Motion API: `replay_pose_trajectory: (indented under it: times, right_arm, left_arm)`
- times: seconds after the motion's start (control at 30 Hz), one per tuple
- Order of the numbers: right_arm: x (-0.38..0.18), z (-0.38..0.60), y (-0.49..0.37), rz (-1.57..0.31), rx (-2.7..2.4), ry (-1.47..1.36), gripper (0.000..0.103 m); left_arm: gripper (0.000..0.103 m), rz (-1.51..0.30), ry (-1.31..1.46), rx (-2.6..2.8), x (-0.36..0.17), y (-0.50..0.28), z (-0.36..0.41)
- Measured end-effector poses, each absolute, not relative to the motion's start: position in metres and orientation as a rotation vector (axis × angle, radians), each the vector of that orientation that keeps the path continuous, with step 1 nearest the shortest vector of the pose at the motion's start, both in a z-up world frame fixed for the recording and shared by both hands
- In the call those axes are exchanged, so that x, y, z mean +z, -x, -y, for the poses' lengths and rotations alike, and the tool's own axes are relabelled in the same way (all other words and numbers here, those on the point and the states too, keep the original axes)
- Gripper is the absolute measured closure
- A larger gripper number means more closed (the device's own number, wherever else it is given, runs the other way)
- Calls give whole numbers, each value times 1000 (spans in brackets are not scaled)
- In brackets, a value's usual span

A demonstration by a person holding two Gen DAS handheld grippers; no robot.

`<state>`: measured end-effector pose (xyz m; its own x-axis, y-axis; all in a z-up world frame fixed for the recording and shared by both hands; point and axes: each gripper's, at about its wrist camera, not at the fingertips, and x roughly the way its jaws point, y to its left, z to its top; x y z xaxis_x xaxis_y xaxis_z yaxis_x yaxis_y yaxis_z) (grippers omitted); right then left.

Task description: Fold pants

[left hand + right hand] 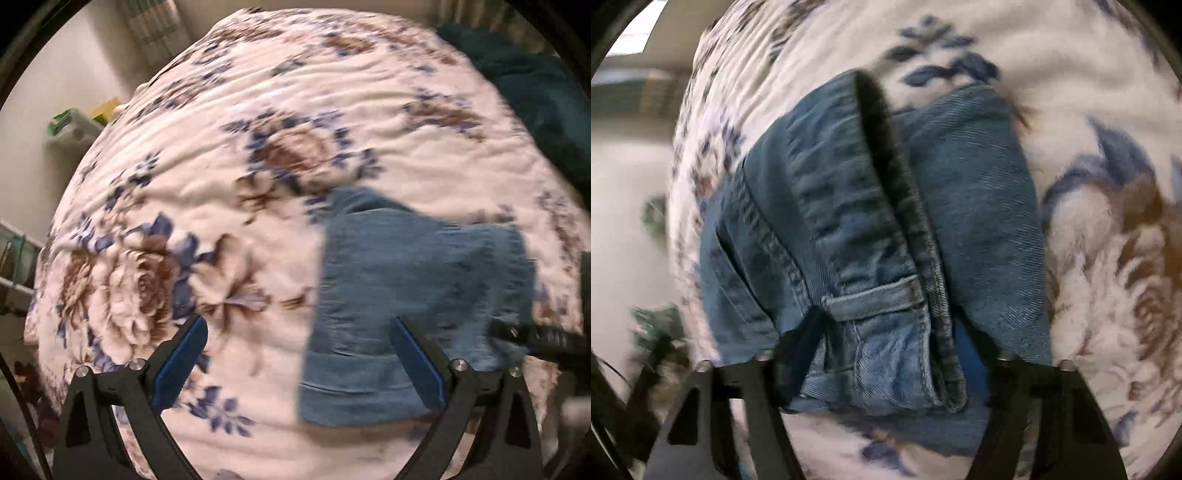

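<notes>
Blue denim pants [402,295] lie folded on a white bedspread with blue and brown flowers [184,206]. My left gripper [299,332] is open and empty, hovering above the bedspread by the pants' left edge. In the right wrist view the pants [857,229] fill the middle, with the waistband and a belt loop [875,299] up close. My right gripper [886,339] has its jaws around the waistband edge of the pants. The right gripper also shows in the left wrist view [535,336] at the pants' right side.
A dark teal cloth [532,96] lies at the far right of the bed. A plastic container with a green lid [70,129] stands by the wall on the left. The bed's left edge drops off beside shelving [14,266].
</notes>
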<state>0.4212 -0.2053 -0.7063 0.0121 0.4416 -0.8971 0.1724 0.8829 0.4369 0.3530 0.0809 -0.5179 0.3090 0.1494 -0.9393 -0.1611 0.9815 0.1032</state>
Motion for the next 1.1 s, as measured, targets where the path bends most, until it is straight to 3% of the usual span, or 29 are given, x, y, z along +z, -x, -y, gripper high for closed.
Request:
replay_pose_trajectory:
  times: [0.07,0.2,0.3,0.5,0.53,0.63,0.7,0.73,0.77,0.83,0.9,0.93,0.97,1.1]
  right_arm:
    - [-691,199,-412,-1512,215,-452,77]
    - [-639,235,-390,-1393,146,-583,85]
    - [-615,282,-365,-1349,55,-597,86]
    - [-647,373,-331,-1407,-150,-630,85]
    - [-655,380,-329,-1425,-136,-662,83]
    - [-677,386,-329,-1512,-134,-722,63]
    - [-672,393,-327,-1493,-165,-725,60]
    - [-666,396,-328,-1465,-171,-731,53]
    - [-661,397,-329,-1440,-177,-739,38]
    - [-658,391,-334,-1420,-159,-766,27]
    - [-668,384,-339,-1459,-151,-765,27]
    - [-676,374,-341,-1479,-144,-751,27]
    - [-684,368,-347,-1507,-135,-722,27]
    - [-701,373,-340,-1567,-155,-665,29]
  left_arm:
    - [2,-1251,9,224,-528,-356,-86]
    - [2,-1273,0,215,-535,-364,-88]
    - [2,-1262,30,180,-527,-372,-87]
    - [2,-1299,168,64,-531,-407,-74]
    - [2,-1320,193,39,-535,-418,-68]
    - [2,-1375,280,-32,-552,-446,-55]
    - [2,-1443,323,-61,-572,-470,-45]
    - [3,-1482,338,-67,-585,-482,-40]
    - [3,-1511,345,-73,-595,-491,-35]
    - [3,-1553,371,-91,-613,-506,-28]
    - [16,-1561,391,-127,-625,-520,-21]
    - [56,-1544,375,-141,-625,-524,-18]
    - [79,-1524,329,-149,-624,-529,-14]
    - [82,-1513,353,-137,-638,-538,-28]
